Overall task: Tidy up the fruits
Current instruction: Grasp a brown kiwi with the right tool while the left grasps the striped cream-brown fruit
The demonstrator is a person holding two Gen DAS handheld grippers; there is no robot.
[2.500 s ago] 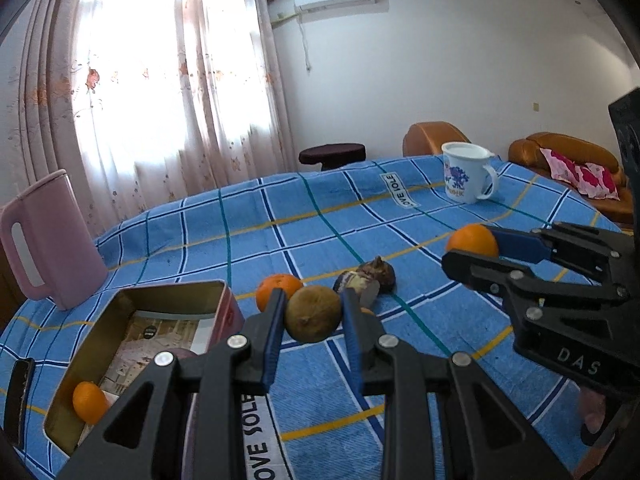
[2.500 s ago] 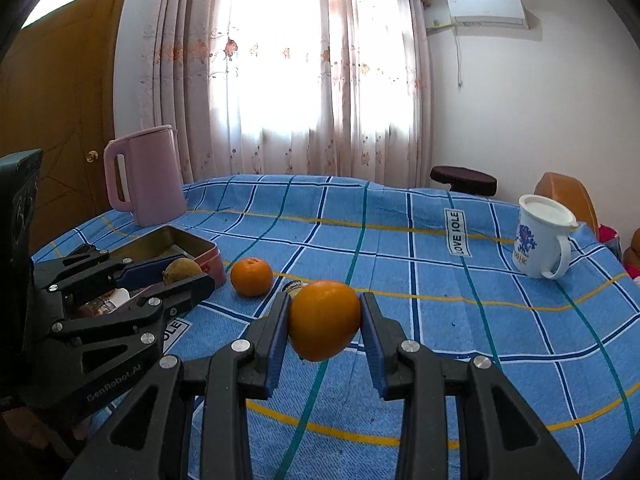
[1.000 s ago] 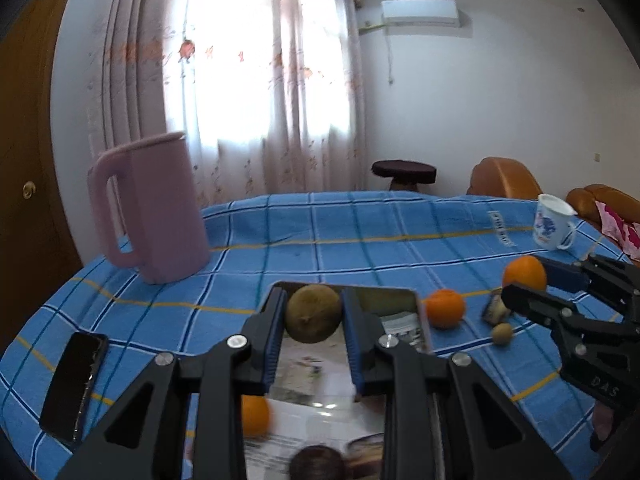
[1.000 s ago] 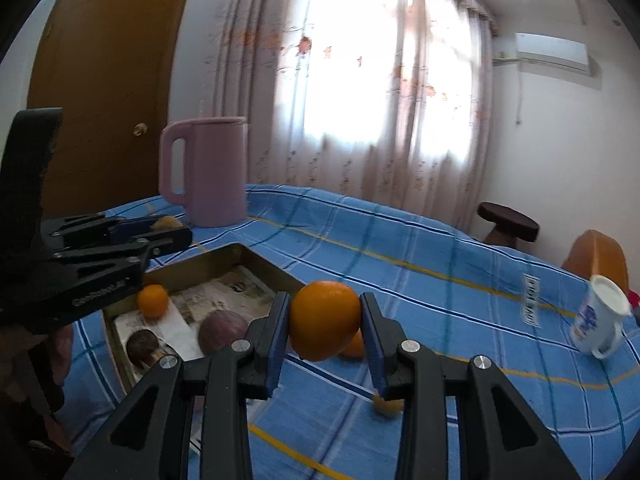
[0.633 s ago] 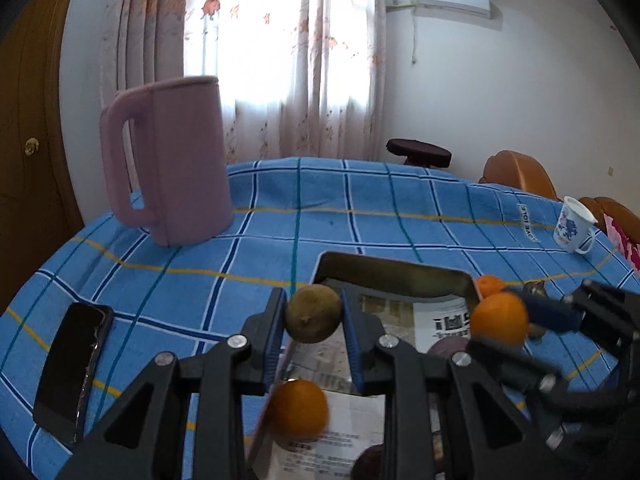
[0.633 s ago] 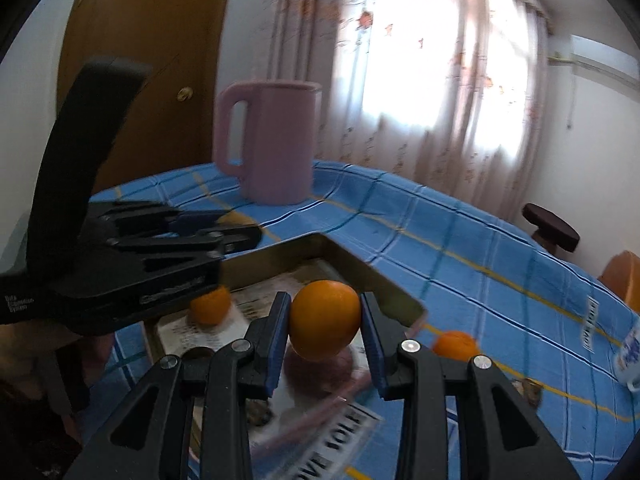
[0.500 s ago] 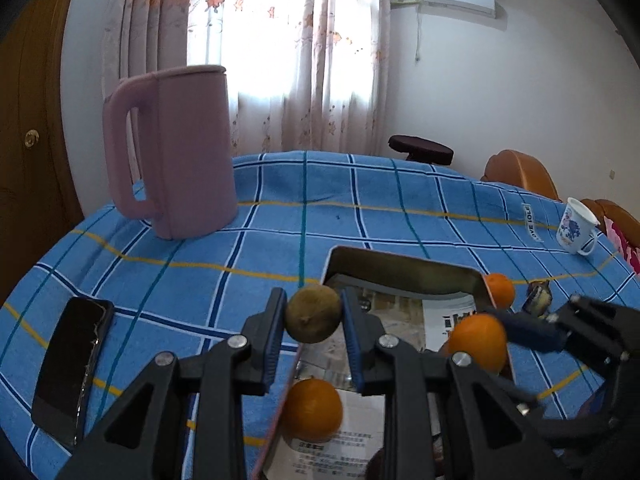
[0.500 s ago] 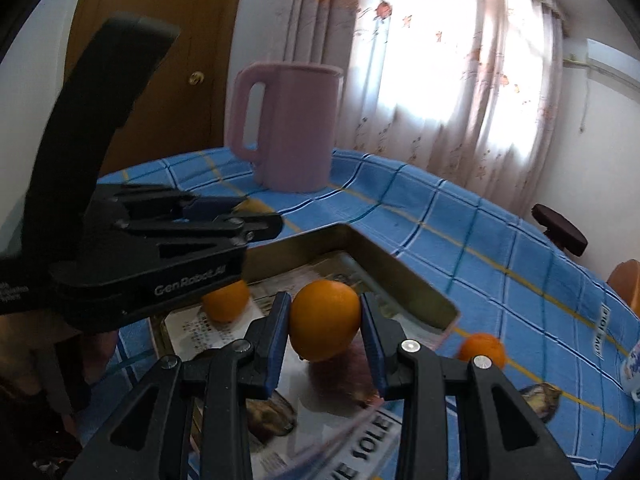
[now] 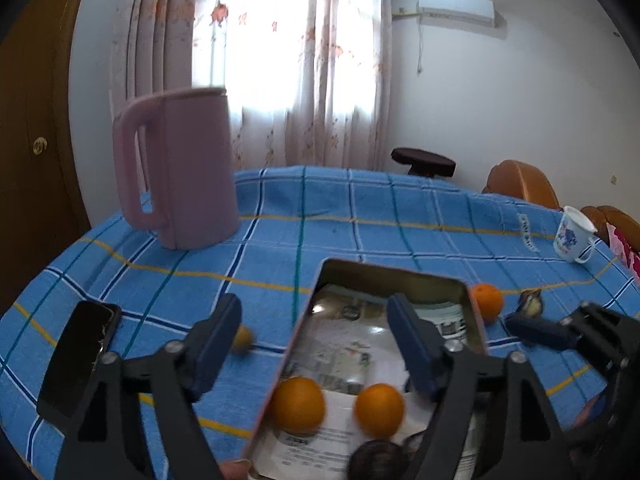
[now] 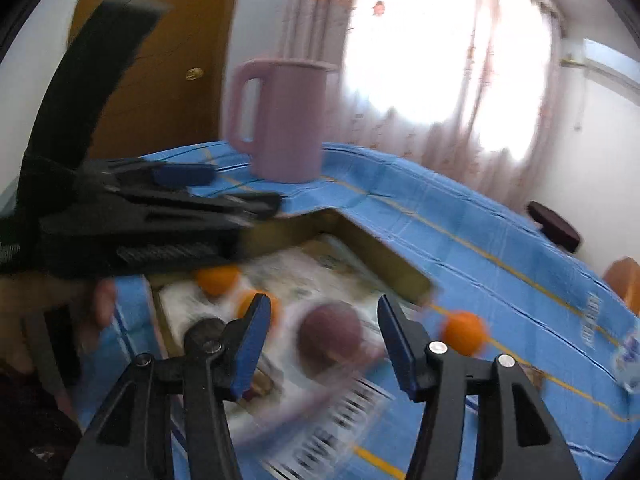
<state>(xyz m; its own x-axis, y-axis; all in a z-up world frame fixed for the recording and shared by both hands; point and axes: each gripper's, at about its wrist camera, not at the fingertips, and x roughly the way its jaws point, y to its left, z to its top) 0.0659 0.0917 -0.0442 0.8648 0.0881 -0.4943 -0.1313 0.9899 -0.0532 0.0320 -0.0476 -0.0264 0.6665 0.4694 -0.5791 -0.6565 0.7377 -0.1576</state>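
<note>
Three oranges: two [image 9: 297, 405] [image 9: 379, 410] in one tin [image 9: 394, 276] below the open left gripper [image 9: 316, 344], a third [image 9: 486, 302] right of it; one pink jug [image 9: 182, 172], one mug [image 9: 570, 236], one phone [image 9: 80, 360].

Rectangular metal tin [image 9: 308, 312], paper-lined, near the tablecloth's front edge. Inside at its near end: two round oranges [image 9: 297, 403] [image 9: 379, 410] side by side, a dark purple round fruit [image 10: 330, 333], a dark blurred one [image 9: 374, 458]. Third orange [image 9: 485, 302] on the cloth just outside the tin's right wall.
</note>
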